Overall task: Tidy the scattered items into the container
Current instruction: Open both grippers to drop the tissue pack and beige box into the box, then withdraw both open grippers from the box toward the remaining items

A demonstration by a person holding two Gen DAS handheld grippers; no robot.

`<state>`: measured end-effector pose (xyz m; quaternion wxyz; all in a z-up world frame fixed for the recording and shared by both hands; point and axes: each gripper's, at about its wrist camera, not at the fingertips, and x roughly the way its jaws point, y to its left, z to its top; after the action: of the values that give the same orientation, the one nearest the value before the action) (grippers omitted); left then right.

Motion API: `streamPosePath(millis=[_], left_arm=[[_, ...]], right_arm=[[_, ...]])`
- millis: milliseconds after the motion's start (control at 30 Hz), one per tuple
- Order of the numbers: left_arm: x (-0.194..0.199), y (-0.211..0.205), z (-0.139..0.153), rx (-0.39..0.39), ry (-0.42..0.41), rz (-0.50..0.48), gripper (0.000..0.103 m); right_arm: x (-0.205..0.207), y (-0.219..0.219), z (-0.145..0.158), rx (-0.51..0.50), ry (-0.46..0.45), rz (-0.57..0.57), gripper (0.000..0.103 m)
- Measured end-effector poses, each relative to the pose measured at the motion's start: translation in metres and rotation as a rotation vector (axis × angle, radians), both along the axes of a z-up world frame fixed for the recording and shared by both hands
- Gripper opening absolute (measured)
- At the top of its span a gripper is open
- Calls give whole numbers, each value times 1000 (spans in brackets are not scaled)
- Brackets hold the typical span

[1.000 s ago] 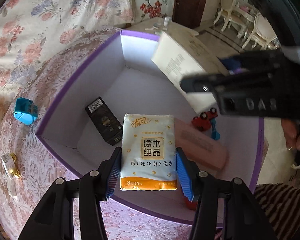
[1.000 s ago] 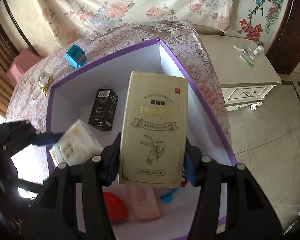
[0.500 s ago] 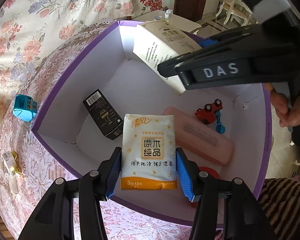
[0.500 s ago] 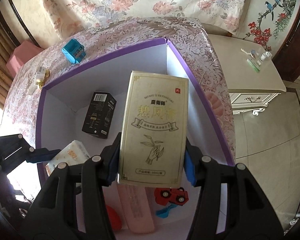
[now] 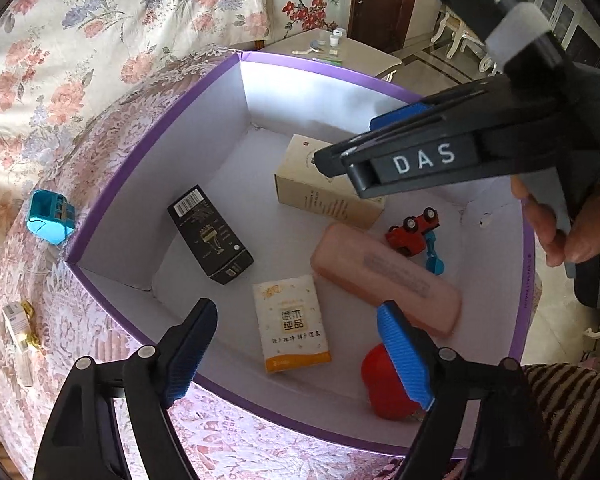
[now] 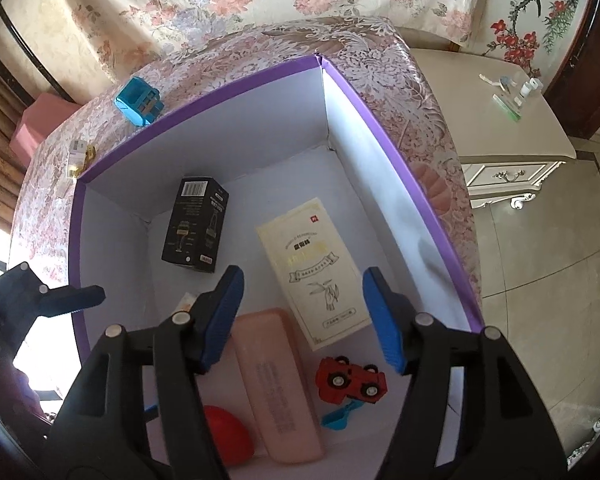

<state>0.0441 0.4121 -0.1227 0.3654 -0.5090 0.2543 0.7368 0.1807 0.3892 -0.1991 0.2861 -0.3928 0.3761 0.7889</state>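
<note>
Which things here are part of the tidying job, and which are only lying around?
Job:
- purple box
- tissue pack and cream carton, inside it
- teal toy and small packet, on the cloth outside

Only around:
- white nightstand
- pink stool

I see the tissue pack (image 5: 292, 322) lying in the box (image 5: 156, 136), between the carton (image 5: 210, 234) and the case (image 5: 384, 280).

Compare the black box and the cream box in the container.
The black box is dark with a barcode on its end; the cream box is pale with a drawn sprig. The black box looks smaller and lies nearer the left wall. Both lie flat on the container floor, ungripped.
</note>
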Motion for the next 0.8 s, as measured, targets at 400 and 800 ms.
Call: streamPosePath(millis=[400, 800], left_arm=[[-6, -23, 19, 119, -14, 76, 88], [3, -47, 28, 160, 22, 86, 88]], right_arm=[[12, -7, 27, 16, 47, -62, 65], [11, -30, 36, -8, 56, -101, 66]])
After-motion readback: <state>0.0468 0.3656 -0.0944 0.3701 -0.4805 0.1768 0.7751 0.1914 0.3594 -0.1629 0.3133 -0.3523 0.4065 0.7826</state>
